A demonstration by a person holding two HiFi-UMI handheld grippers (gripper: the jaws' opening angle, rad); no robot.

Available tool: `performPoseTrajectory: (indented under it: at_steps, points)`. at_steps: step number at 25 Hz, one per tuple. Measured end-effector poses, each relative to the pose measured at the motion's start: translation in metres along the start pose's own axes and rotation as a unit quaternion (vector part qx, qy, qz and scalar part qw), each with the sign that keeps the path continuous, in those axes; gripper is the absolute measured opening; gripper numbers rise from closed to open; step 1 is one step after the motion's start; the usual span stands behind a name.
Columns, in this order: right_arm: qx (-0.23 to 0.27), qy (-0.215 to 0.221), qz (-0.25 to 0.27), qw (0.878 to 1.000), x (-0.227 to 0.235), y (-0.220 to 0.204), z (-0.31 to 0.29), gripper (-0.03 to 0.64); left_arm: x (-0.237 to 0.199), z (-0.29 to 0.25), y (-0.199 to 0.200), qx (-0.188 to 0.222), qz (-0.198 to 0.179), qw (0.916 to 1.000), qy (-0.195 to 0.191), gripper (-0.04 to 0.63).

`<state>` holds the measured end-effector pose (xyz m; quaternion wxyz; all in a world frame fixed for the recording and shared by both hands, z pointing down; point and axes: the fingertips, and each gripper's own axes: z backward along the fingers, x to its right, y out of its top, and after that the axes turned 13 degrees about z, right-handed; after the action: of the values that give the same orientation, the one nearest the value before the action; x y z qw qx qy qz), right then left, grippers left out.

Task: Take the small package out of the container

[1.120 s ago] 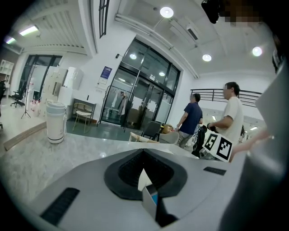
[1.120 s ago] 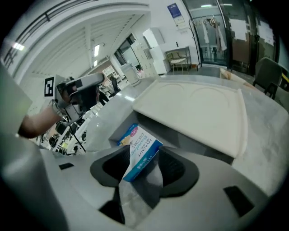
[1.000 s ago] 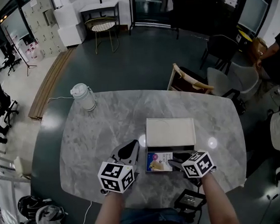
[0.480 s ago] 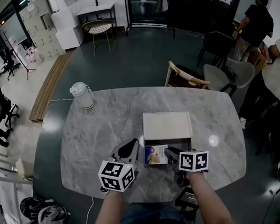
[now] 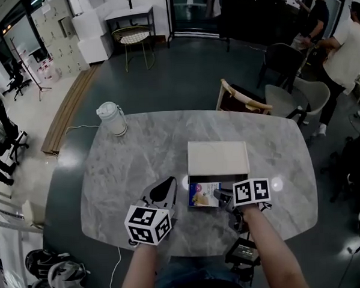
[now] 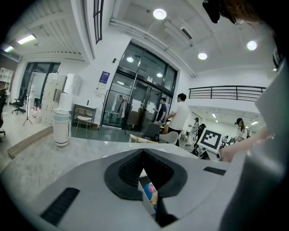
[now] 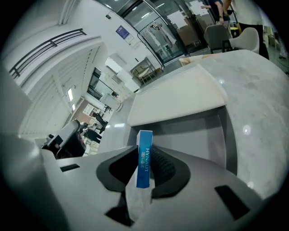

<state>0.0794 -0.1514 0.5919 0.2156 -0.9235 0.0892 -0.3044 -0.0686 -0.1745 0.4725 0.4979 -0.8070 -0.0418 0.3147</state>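
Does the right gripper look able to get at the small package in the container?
Likely yes: the lid is folded back and the small package sits between the right gripper's closing jaws, nothing else in between.

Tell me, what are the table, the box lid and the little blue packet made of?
Table: looks like polished grey stone, maybe marble, going by the pale veins and shiny light spots.
Box lid: plain, matt and cream; card or thin wood, hard to tell.
Packet: glossy printed wrap, probably thin plastic film, with a pale crinkly flap at one end.
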Motion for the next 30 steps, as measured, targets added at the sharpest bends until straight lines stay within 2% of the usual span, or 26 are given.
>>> performPoseTrajectory:
  at_steps: [3, 10, 22, 25, 30]
  points:
    - [-0.019, 0.014, 0.005, 1.0, -0.005, 0.001, 0.002, 0.091, 0.001, -0.001, 0.005, 0.007, -0.001, 1.0, -0.003, 0.011]
    - [-0.028, 0.007, 0.063, 0.998, -0.014, 0.016, 0.018, 0.089, 0.009, -0.009, 0.028, 0.027, -0.014, 0.9994, -0.017, 0.012]
    - [0.007, 0.0, 0.122, 0.993, -0.032, 0.055, 0.047, 0.089, 0.007, -0.008, 0.055, 0.057, -0.016, 0.9981, -0.017, 0.011]
    - [0.029, -0.011, 0.146, 0.989, -0.037, 0.065, 0.053, 0.089, 0.005, -0.007, 0.055, 0.057, -0.017, 0.9981, -0.017, 0.011]
    - [0.103, -0.008, 0.173, 0.979, -0.052, 0.088, 0.067, 0.089, 0.005, -0.005, 0.058, 0.062, -0.021, 0.9977, -0.017, 0.011]
